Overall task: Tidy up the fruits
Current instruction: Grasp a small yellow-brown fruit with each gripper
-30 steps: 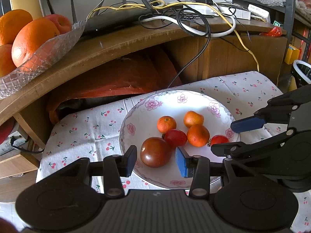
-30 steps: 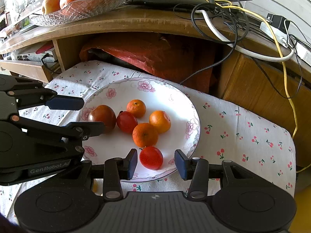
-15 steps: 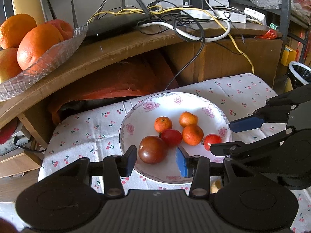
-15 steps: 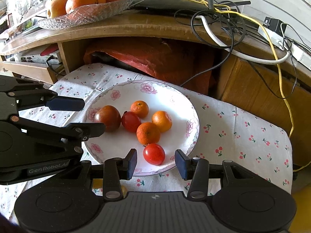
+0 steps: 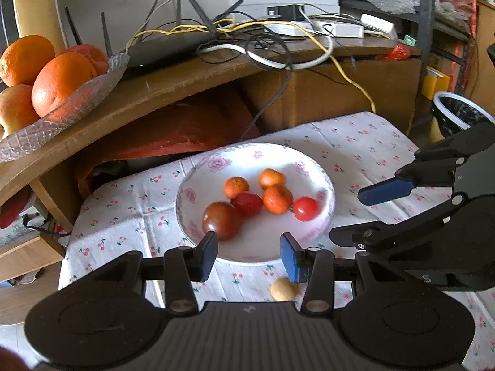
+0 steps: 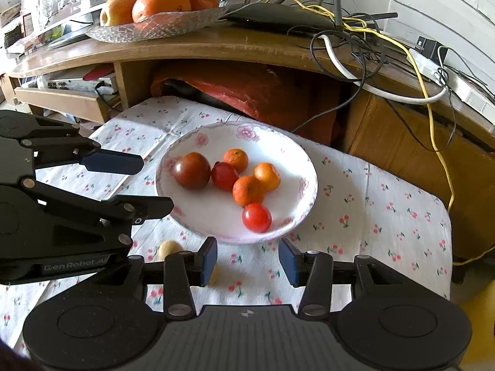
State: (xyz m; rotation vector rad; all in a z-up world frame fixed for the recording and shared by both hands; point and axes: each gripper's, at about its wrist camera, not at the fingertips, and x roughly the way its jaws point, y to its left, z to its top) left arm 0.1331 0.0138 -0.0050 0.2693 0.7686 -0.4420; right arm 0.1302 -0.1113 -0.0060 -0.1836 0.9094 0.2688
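Both the left gripper (image 5: 249, 256) and right gripper (image 6: 247, 258) hover released, fingers spread before the plate (image 6: 297, 154) (fruit gathered there), nothing grasped.

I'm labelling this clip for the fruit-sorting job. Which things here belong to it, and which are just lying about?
Belongs to the job:
flowered plate
dark tomato
three small oranges
red cherry tomato
glass fruit dish
yellowish fruit on the cloth

Just lying about:
router
tangled cables
red cloth
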